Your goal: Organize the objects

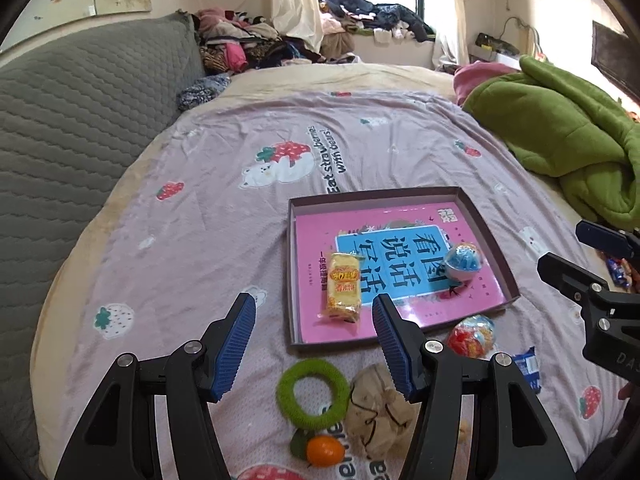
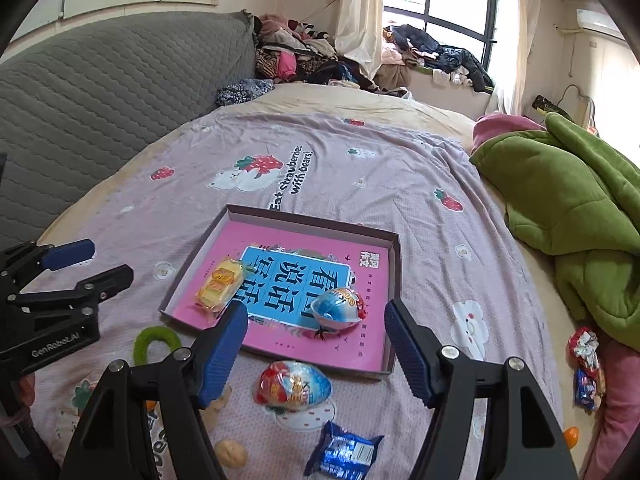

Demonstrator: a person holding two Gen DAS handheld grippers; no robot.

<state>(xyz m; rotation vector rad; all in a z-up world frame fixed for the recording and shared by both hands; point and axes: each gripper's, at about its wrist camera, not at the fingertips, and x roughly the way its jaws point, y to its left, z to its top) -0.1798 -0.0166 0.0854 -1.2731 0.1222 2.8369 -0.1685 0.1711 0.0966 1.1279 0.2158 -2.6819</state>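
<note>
A shallow box tray [image 1: 492, 236] [image 2: 394, 264] lies on the bed with a pink book [image 1: 400, 320] [image 2: 280, 240] inside. On the book lie a yellow snack pack [image 1: 343, 286] [image 2: 220, 282] and a blue egg toy [image 1: 464, 262] [image 2: 338, 306]. In front of the tray lie a red egg toy [image 1: 472, 336] [image 2: 294, 386], a blue wrapper [image 1: 528, 368] [image 2: 344, 454], a green ring [image 1: 314, 394] [image 2: 154, 344], a beige pouch [image 1: 378, 408] and an orange toy fruit [image 1: 324, 450]. My left gripper [image 1: 314, 322] [image 2: 86, 260] is open and empty above the ring. My right gripper [image 2: 316, 330] [image 1: 576, 246] is open and empty above the red egg.
A green blanket [image 1: 560, 140] [image 2: 576, 216] is bunched at the right. A grey quilted headboard [image 1: 80, 120] [image 2: 100, 80] rises on the left. Clothes [image 1: 248, 40] are piled at the far end. More wrapped snacks [image 2: 586, 368] lie at the right bed edge.
</note>
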